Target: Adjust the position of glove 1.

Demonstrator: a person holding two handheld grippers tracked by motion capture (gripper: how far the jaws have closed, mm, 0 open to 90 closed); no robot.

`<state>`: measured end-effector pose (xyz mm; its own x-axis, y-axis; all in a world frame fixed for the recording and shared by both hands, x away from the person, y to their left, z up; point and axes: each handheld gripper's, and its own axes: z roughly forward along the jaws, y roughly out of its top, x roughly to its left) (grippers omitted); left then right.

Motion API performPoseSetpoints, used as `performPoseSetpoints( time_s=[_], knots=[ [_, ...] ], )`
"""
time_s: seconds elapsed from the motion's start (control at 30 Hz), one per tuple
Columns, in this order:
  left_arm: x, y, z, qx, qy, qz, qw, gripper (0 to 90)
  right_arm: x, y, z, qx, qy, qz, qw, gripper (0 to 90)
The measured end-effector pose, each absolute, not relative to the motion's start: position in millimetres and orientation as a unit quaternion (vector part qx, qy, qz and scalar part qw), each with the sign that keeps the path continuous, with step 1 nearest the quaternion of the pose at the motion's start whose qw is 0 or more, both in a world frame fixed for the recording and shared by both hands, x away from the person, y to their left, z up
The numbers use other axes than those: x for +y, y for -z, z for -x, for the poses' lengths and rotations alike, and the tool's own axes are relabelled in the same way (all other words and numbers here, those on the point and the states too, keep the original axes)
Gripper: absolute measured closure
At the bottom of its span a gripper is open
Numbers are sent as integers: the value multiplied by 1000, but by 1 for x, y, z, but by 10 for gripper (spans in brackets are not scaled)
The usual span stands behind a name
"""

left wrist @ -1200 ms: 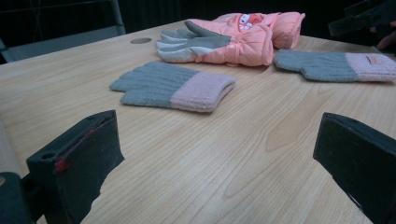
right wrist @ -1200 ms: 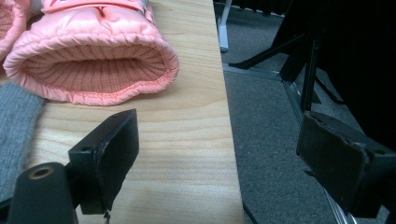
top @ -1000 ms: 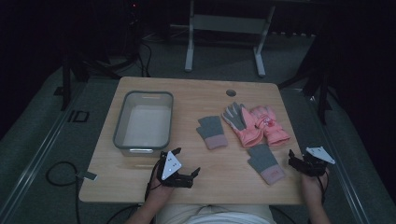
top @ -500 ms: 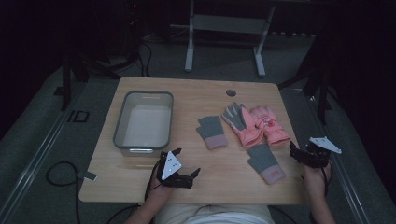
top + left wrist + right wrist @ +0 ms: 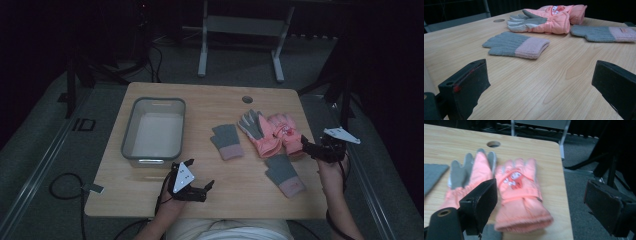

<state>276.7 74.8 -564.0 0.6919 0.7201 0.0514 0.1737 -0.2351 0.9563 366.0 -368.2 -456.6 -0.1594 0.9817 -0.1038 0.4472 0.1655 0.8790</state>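
Two pink padded gloves (image 5: 274, 132) lie side by side at the table's right; the right gripper view shows the pair (image 5: 520, 192) just ahead of the jaws. Two grey knit gloves with pink cuffs lie apart: one at mid-table (image 5: 226, 141) (image 5: 516, 45), the other nearer the front right (image 5: 284, 174) (image 5: 604, 33). My right gripper (image 5: 306, 148) hovers open at the right edge, beside the pink gloves' cuffs. My left gripper (image 5: 209, 188) rests open near the front edge, pointing right toward the gloves, with bare wood between its jaws.
A grey plastic bin (image 5: 135, 132), empty, stands on the table's left half. A round cable hole (image 5: 247, 99) sits near the far edge. Beyond the table stand a metal frame (image 5: 240, 30) and dark stands on grey floor.
My right gripper has drifted slightly up and toward the pink gloves. The left gripper and all gloves have stayed put.
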Motion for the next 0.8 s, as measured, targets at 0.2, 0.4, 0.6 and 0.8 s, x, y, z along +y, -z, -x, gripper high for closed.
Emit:
performPoseSetpoints(
  time_s=[0.2, 0.4, 0.6, 0.8],
  knots=[
    [75, 564, -277, 300, -253, -744, 541, 5, -351, 444, -373, 683, -370, -520, 355, 139],
    [75, 564, -277, 300, -251, -744, 541, 5, -335, 435, -385, 707, -377, -512, 310, 144],
    [75, 564, -277, 298, -251, -745, 541, 4, -321, 429, -393, 706, -386, -512, 300, 129],
    [75, 564, -277, 298, -251, -745, 542, 5, -300, 424, -403, 715, -398, -501, 282, 112]
  ],
)
